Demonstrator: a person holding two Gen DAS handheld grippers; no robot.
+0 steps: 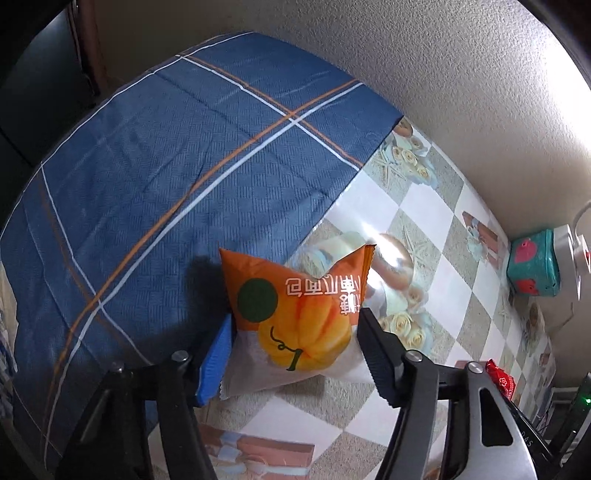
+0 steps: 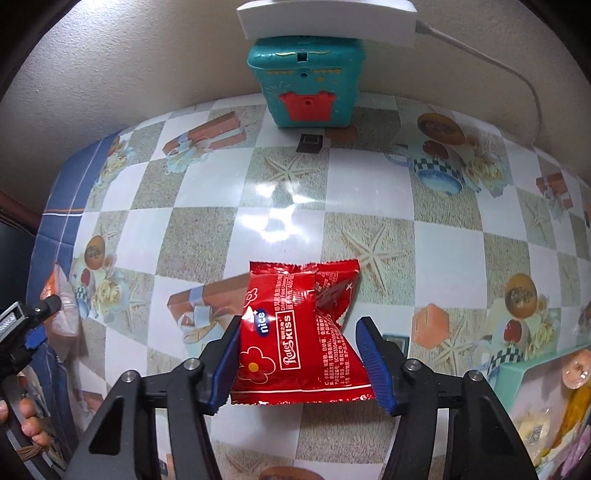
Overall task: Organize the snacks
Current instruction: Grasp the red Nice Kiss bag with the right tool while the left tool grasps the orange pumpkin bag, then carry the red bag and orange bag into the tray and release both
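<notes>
In the left wrist view my left gripper (image 1: 295, 332) is shut on an orange snack packet with a pumpkin picture (image 1: 295, 314), held above the edge where the blue plaid cloth (image 1: 166, 166) meets the checkered tablecloth (image 1: 424, 229). In the right wrist view my right gripper (image 2: 299, 328) is shut on a red "nice Ratel Kiss" snack packet (image 2: 295, 328), held above the checkered tablecloth (image 2: 221, 221). The left gripper and its orange packet (image 2: 55, 295) show at the left edge of the right wrist view. The red packet (image 1: 500, 378) shows at the lower right of the left wrist view.
A teal toy box with red trim (image 2: 306, 81) stands at the back by the wall, a white power strip (image 2: 325, 18) on top of it. A small black item (image 2: 309, 143) lies before it. A light-blue tray with snacks (image 2: 546, 406) sits at the lower right.
</notes>
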